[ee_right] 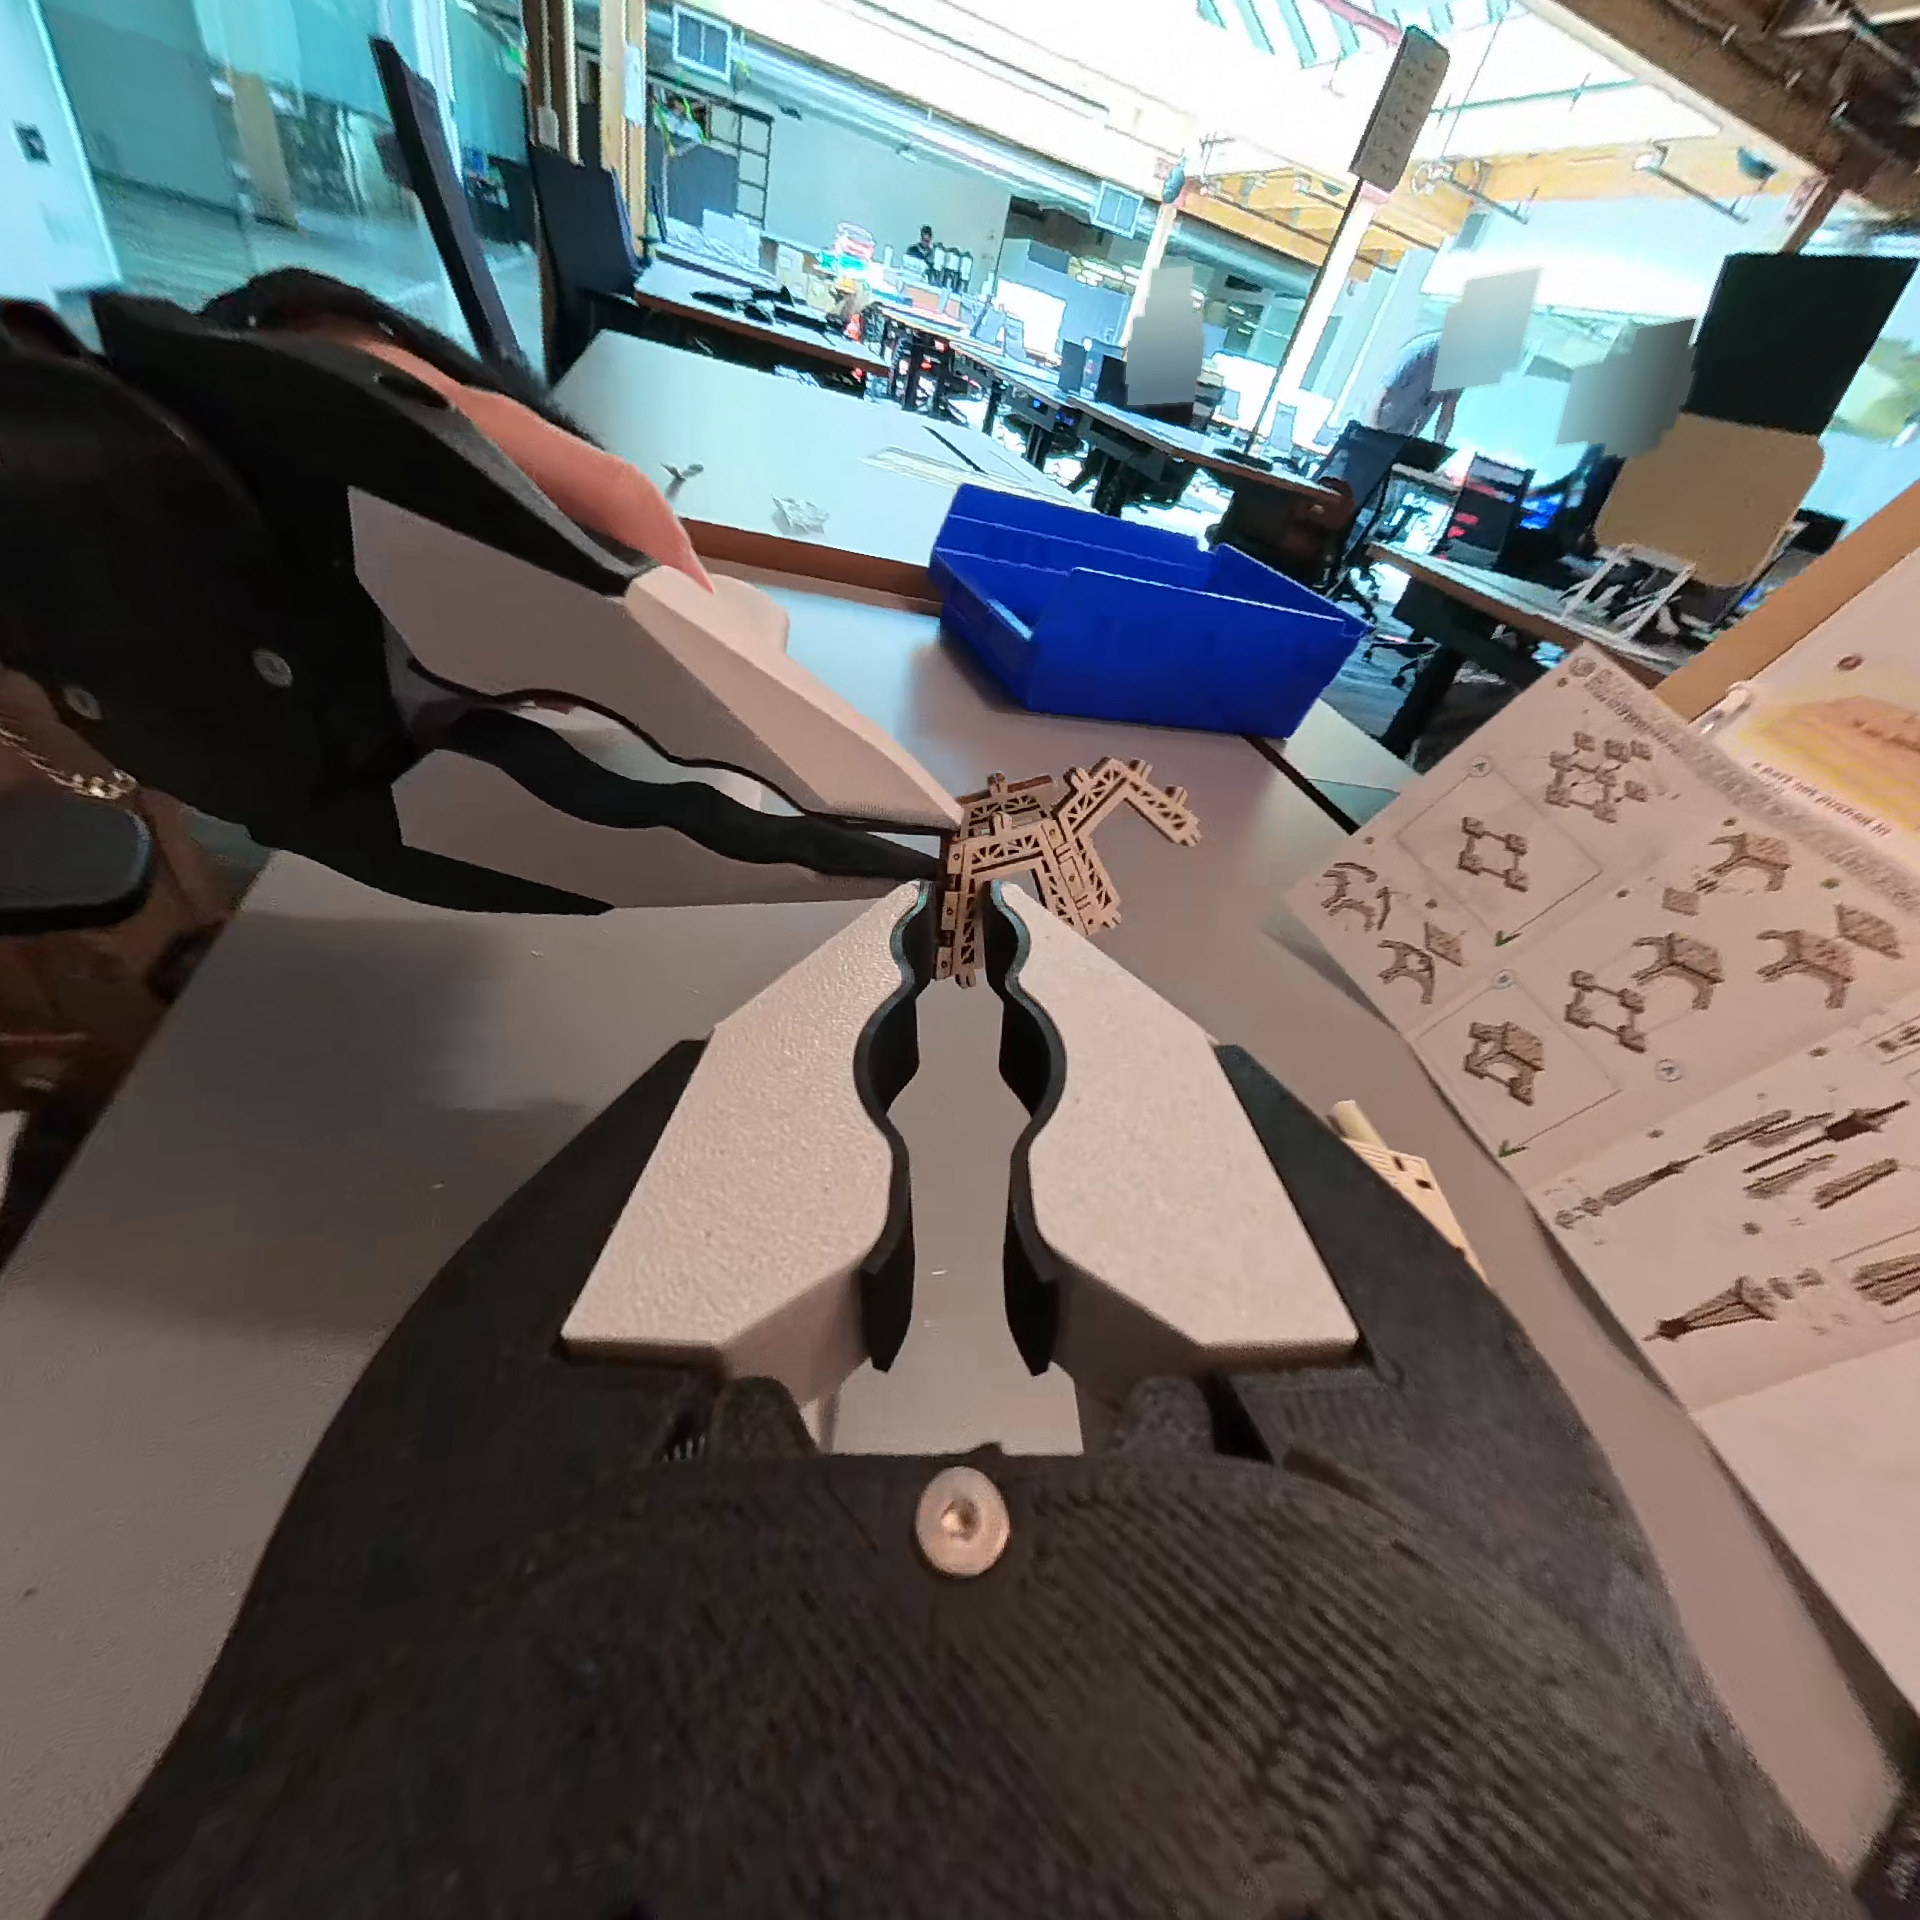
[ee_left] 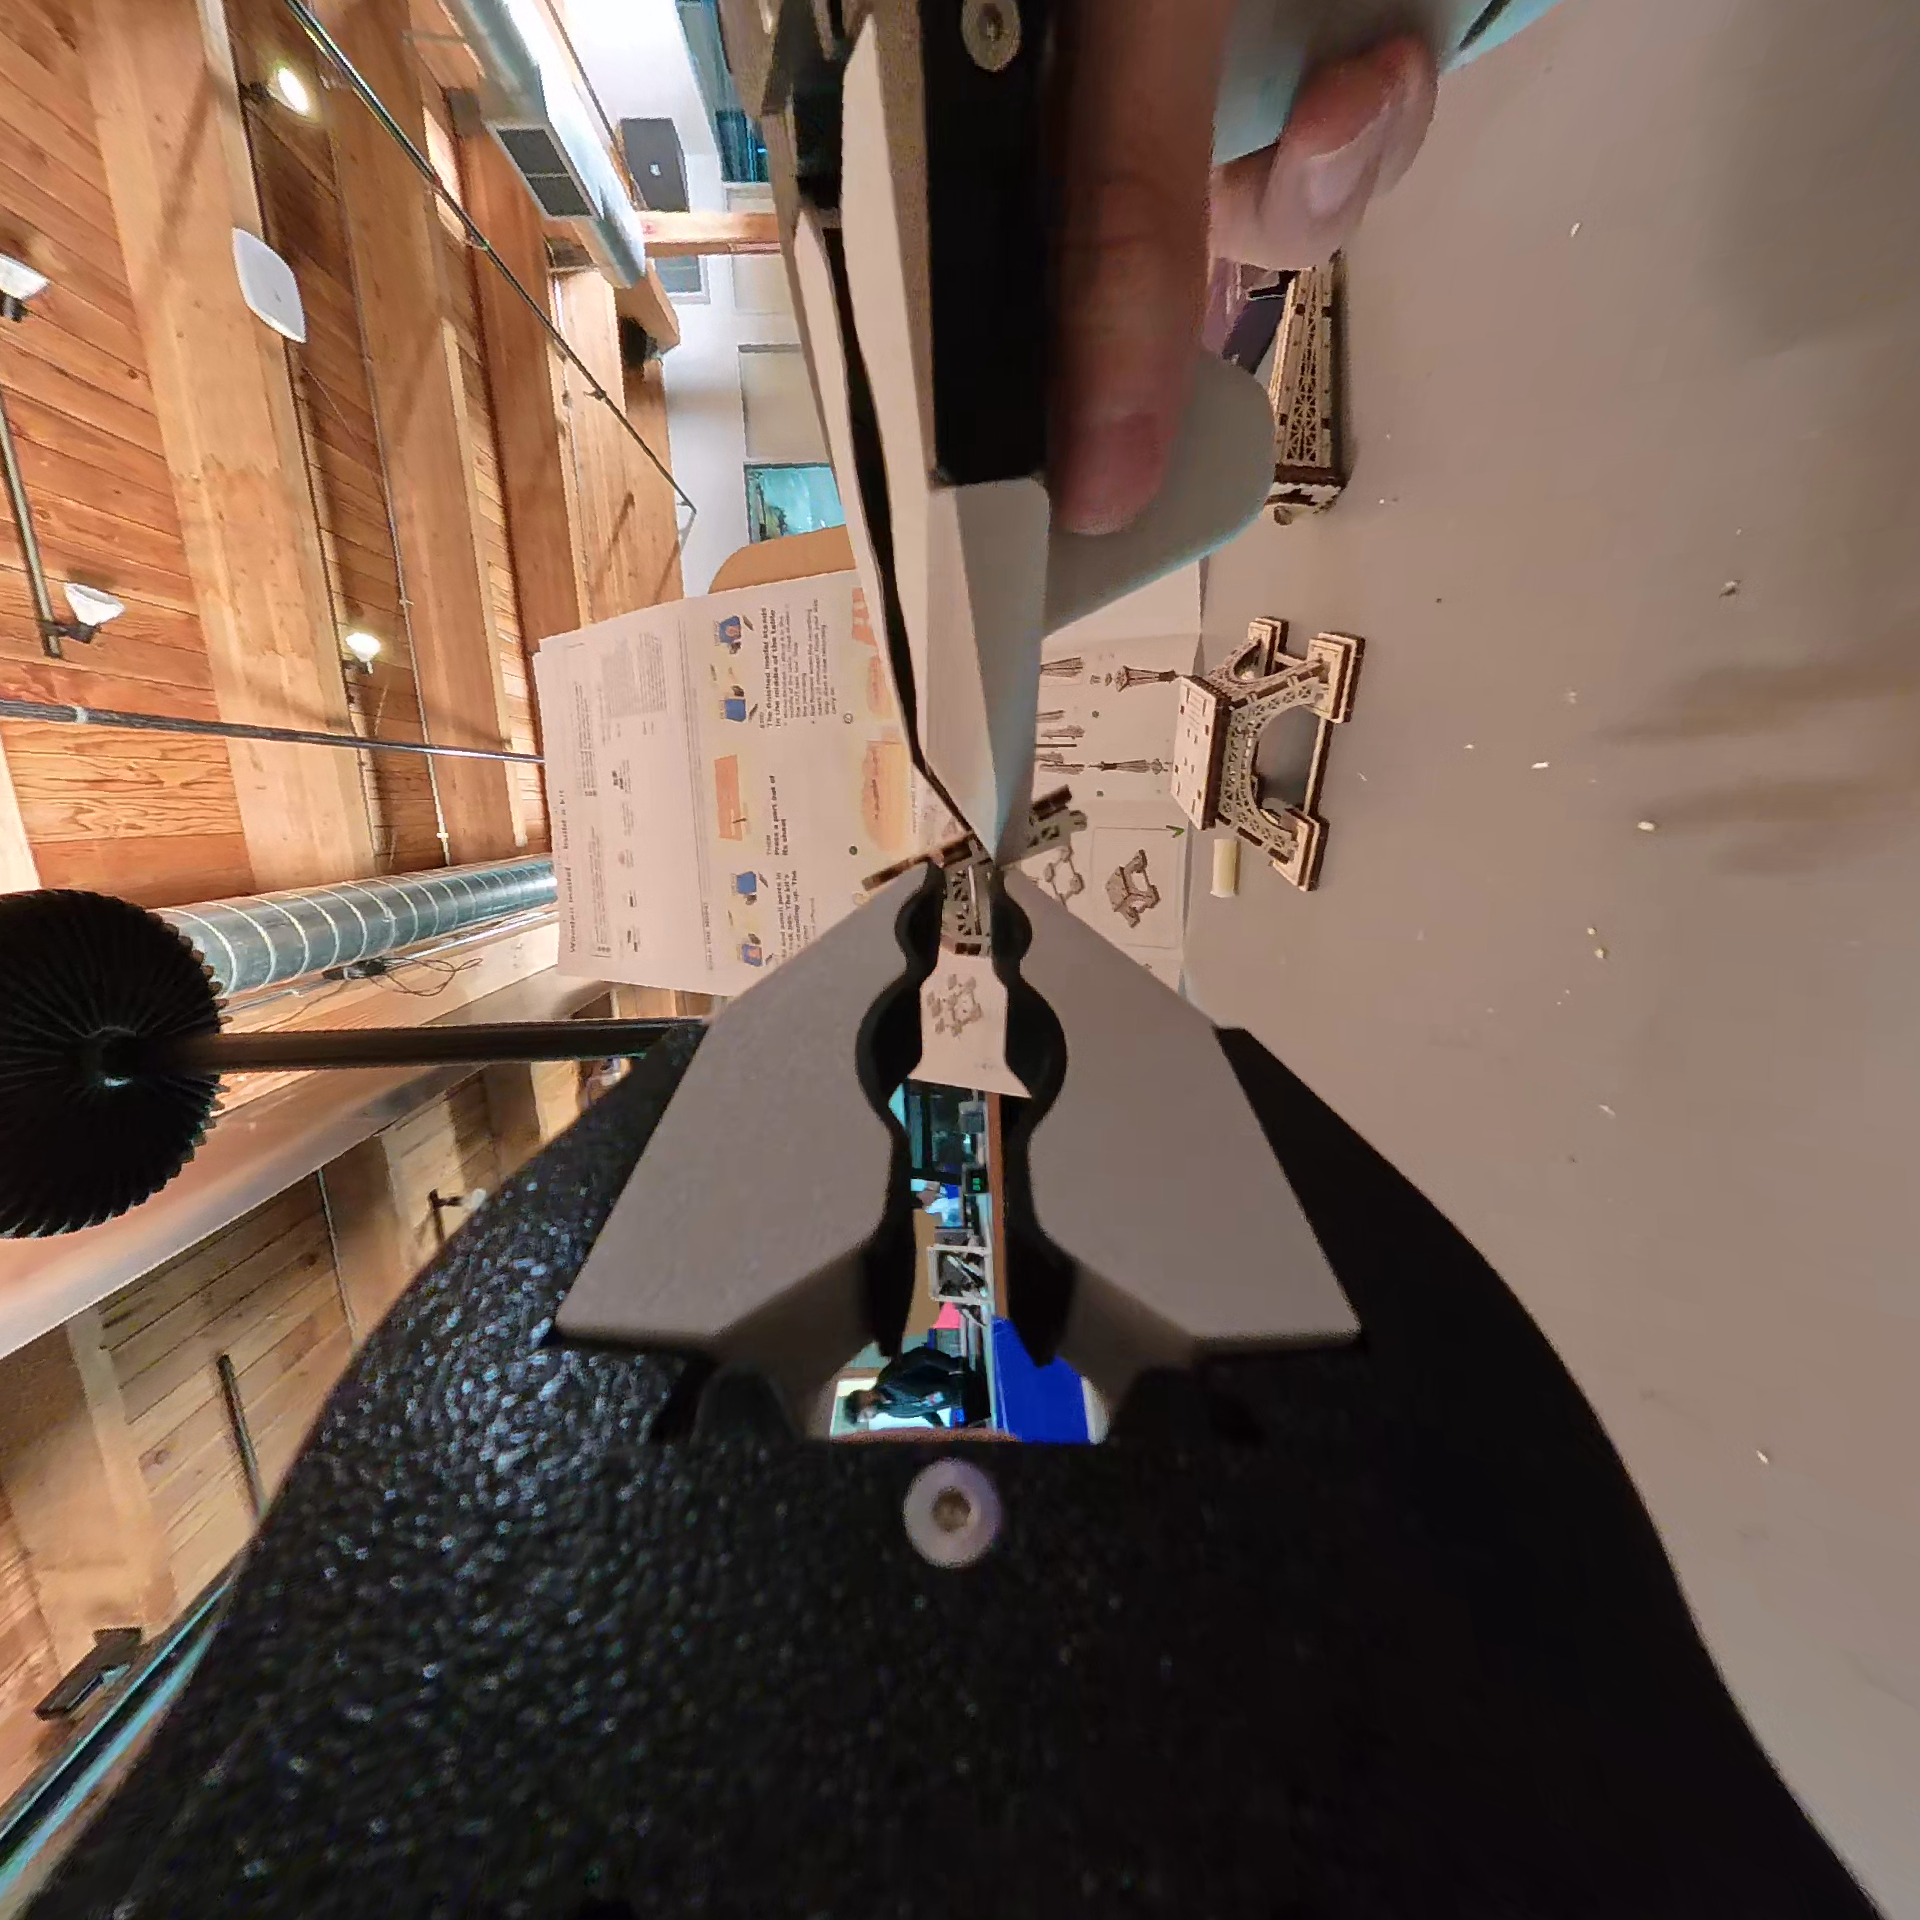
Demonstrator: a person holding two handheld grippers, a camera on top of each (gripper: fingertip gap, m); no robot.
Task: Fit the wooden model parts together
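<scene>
— Where's the piece they're fitting?

— Centre of both pictures. The small wooden lattice assembly [ee_right: 1039, 862] is held in mid-air above the grey table [ee_right: 260, 1039]. The right gripper [ee_right: 961, 930] has its jaws closed on the lower leg of it, and the left gripper [ee_right: 935, 847] comes in from the left of the frame with its tips pinched onto the top of the same assembly.

— Both clamped, then?

— Looks so. In the left wrist view the left gripper [ee_left: 966, 894] is closed on the wood [ee_left: 966, 883], and the right one [ee_left: 997, 842] reaches down from the top of the frame to meet it.

— What could spoil it?

— I'd say a twist. That fretwork looks thin, and two grips so close could snap a strut if the hands turn against each other. A tab pushed in askew could also jam or split its slot, or the part could slip out and drop.

— Do the views differ?

— Yes. Only the left wrist view shows the finished tower base [ee_left: 1262, 758] standing on the table at the right, another lattice section [ee_left: 1304, 395] in the upper right, and a thumb [ee_left: 1112, 343] on the right gripper. Only the right wrist view shows the blue bin [ee_right: 1143, 634] and the assembly's full outline. The instruction sheet [ee_right: 1621, 1039] appears in both.
</scene>
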